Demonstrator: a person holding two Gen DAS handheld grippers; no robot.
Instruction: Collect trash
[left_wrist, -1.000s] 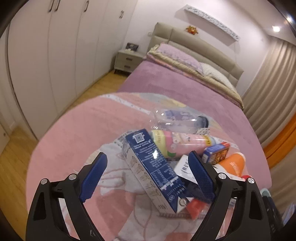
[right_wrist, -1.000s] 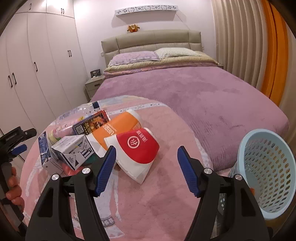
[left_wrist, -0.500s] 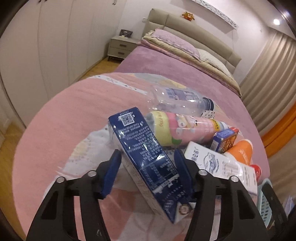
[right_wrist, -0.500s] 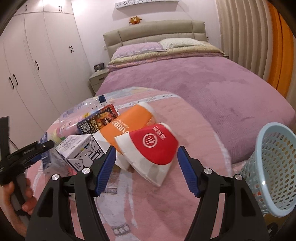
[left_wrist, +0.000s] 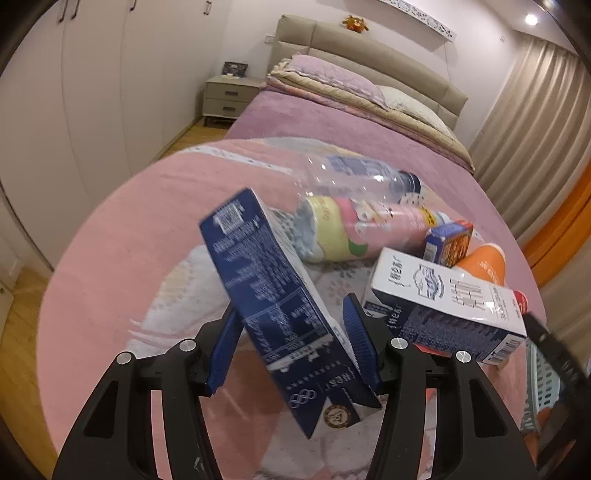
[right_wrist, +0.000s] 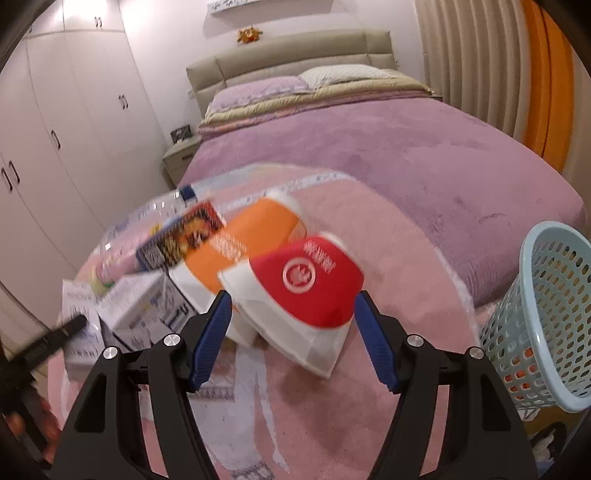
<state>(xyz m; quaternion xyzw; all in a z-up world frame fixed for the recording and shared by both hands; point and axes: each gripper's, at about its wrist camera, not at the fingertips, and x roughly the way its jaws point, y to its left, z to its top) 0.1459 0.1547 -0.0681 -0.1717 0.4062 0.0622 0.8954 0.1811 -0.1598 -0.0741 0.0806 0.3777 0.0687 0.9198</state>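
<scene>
A round pink rug (left_wrist: 122, 254) lies on the wooden floor (left_wrist: 14, 332) at the foot of the bed. Ahead of my left tongs (left_wrist: 291, 350), a clear bottle (left_wrist: 354, 177), a pink-and-yellow tube (left_wrist: 362, 232) and a white carton (left_wrist: 443, 302) lie on it. Just ahead of my right tongs (right_wrist: 291, 332), an orange pack (right_wrist: 255, 236) and red-and-white pack (right_wrist: 306, 288) lie there; to their right stands a pale blue basket (right_wrist: 543, 310).

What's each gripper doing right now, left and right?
Left gripper: shut on the blue carton, lifted off the rug.
Right gripper: open, fingers either side of the red cup, not yet gripping.
</scene>
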